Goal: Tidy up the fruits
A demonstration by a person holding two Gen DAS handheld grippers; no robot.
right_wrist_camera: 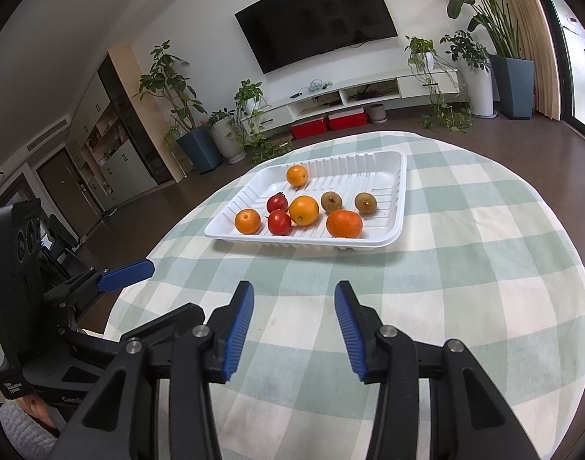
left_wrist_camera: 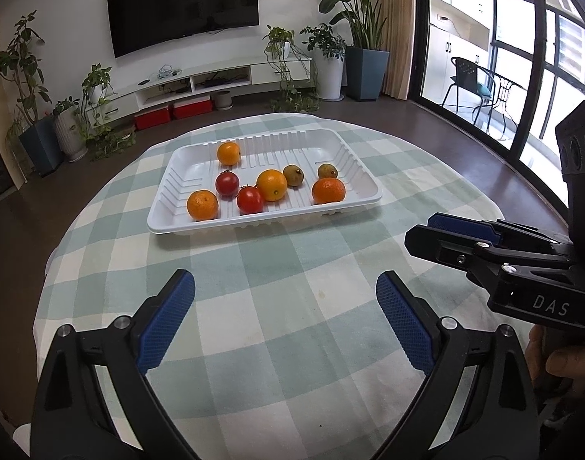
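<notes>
On the counter (left_wrist_camera: 254, 306), covered in a green-and-white checked cloth, a white ribbed tray (left_wrist_camera: 177, 226) sits at twelve o'clock from both tools and carries every fruit: four oranges (left_wrist_camera: 271, 184), with one apart near the far rim at eleven o'clock, two red tomatoes (left_wrist_camera: 250, 200) touching the middle orange, and two brownish-green fruits (left_wrist_camera: 293, 175) toward two o'clock. The left hand-held gripper (left_wrist_camera: 285, 320) hangs released and empty over bare cloth, well short of the tray. The right hand-held gripper (right_wrist_camera: 294, 326) is likewise spread apart, grasping nothing, at its three o'clock.
</notes>
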